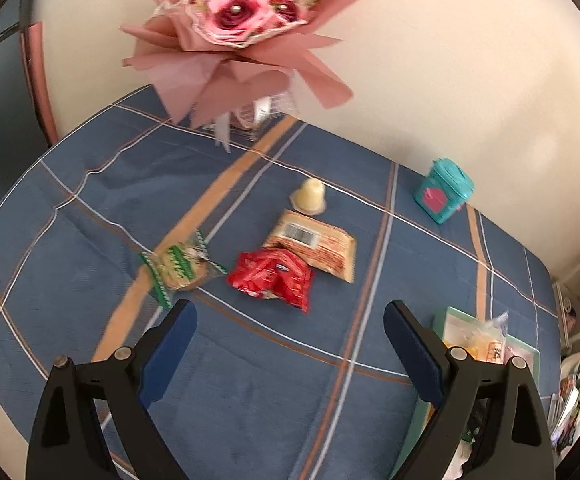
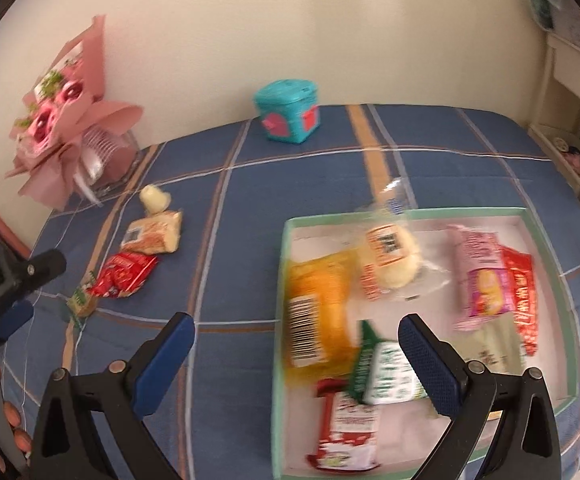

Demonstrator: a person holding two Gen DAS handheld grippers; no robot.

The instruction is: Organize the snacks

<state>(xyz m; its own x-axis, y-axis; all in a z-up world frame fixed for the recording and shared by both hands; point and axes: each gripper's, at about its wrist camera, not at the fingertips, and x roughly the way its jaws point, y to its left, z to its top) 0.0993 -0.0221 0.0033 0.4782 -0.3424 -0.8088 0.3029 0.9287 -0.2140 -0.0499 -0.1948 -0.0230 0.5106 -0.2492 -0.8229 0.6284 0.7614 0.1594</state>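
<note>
Loose snacks lie on the blue plaid cloth: a red packet [image 1: 271,276], a tan packet with a barcode [image 1: 318,250], a green-striped biscuit pack [image 1: 179,268] and a pale jelly cup [image 1: 310,196]. My left gripper [image 1: 290,322] hovers open just short of the red packet, holding nothing. In the right wrist view a shallow green-rimmed box [image 2: 546,240] holds several snacks, among them an orange packet [image 2: 318,312] and a wrapped bun [image 2: 394,256]. My right gripper [image 2: 298,336] is open and empty over the box's near left edge. The left gripper [image 2: 17,284] shows at that view's left edge.
A pink paper bouquet [image 1: 233,36] stands at the table's far side against the cream wall. A teal tin [image 1: 444,190] sits near the wall. White furniture [image 2: 570,120] stands beyond the table's right edge, and magazines [image 1: 578,400] lie low at the right.
</note>
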